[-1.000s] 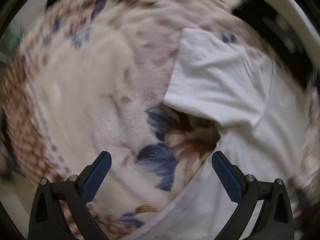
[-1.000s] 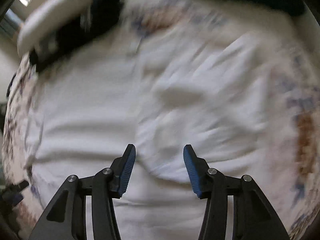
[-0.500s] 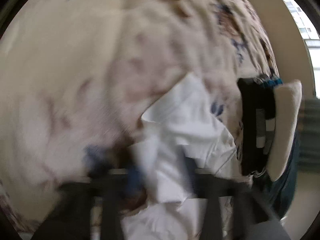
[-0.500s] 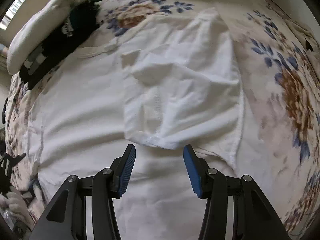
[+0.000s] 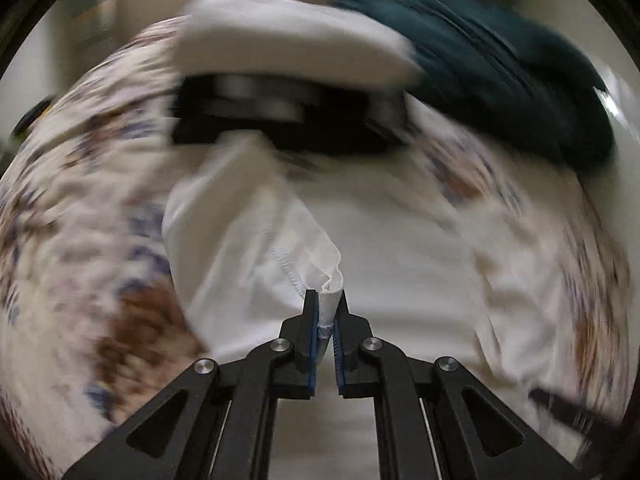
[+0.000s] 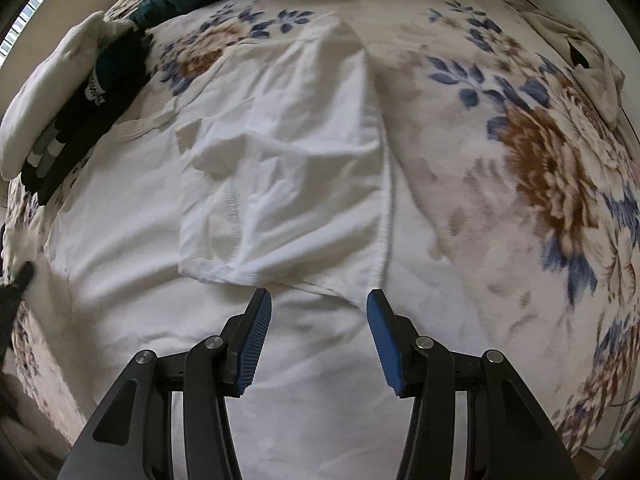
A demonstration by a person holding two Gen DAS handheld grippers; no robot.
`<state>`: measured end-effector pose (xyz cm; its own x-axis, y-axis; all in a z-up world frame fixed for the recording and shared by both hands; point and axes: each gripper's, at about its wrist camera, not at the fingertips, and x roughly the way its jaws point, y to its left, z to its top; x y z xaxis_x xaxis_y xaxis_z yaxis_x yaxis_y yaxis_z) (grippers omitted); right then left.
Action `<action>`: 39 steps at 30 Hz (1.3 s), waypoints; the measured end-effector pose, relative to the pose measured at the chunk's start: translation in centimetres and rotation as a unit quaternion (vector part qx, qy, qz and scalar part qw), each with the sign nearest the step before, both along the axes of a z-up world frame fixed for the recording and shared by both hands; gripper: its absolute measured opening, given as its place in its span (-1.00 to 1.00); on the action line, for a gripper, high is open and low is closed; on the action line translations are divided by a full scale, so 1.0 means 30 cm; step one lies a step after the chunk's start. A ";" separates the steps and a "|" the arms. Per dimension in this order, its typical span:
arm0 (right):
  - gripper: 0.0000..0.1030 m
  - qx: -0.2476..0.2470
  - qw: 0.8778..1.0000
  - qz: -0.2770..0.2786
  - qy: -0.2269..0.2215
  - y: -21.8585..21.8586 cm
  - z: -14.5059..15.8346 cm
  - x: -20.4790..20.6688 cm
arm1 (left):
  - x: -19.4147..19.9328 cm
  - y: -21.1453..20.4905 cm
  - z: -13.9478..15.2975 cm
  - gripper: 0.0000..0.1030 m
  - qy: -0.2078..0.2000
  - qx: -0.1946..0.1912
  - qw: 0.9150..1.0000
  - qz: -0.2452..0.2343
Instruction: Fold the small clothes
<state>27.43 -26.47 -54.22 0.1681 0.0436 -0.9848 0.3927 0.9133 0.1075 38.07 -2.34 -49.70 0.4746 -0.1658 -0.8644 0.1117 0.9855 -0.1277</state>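
A white T-shirt (image 6: pixel 168 208) lies spread on a floral blanket (image 6: pixel 540 168). Its right sleeve (image 6: pixel 288 168) is folded inward over the body. My right gripper (image 6: pixel 316 312) is open and empty, just short of that sleeve's hem. In the blurred left wrist view my left gripper (image 5: pixel 326 308) is shut on the hem of the other sleeve (image 5: pixel 304 256) and holds it lifted over the shirt body (image 5: pixel 400 272).
A stack of folded clothes, black (image 6: pixel 80 112) under white (image 6: pixel 48 96), lies at the far left of the blanket; it also shows in the left wrist view (image 5: pixel 288 60). A dark teal cloth (image 5: pixel 500 72) lies behind it. A cream garment (image 6: pixel 588 56) lies at the far right.
My left gripper went from open beside the left sleeve to shut on its hem, and swung it over the shirt. My right gripper drew back slightly from the folded right sleeve, still open.
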 end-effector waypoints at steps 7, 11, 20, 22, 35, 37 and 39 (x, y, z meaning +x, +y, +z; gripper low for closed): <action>0.01 0.007 1.000 0.002 0.008 -0.044 0.010 -0.027 | -0.084 -0.135 -0.118 -0.82 0.070 0.020 0.995 -0.062; 0.03 0.035 0.999 0.019 0.001 -0.040 0.056 -0.005 | -0.125 -0.024 -0.059 0.31 0.090 -0.043 0.995 -0.026; 0.08 0.171 0.980 0.095 -0.031 0.185 0.053 0.301 | -0.021 0.269 -0.012 0.76 0.069 -0.003 0.990 0.124; 0.08 0.178 0.977 0.113 -0.017 0.259 -0.009 0.403 | 0.056 0.329 -0.036 0.76 0.068 -0.009 0.986 0.153; -0.79 0.135 0.989 0.051 -0.015 0.252 -0.058 0.534 | 0.377 0.220 -0.153 0.76 0.094 0.040 0.994 0.045; -0.22 0.128 0.991 0.048 0.012 0.242 -0.059 0.512 | 0.379 0.191 -0.164 0.76 0.093 0.053 0.994 0.031; -0.08 0.154 0.987 0.034 -0.002 0.224 -0.034 0.457 | 0.380 0.168 -0.185 0.76 0.097 0.067 0.993 0.023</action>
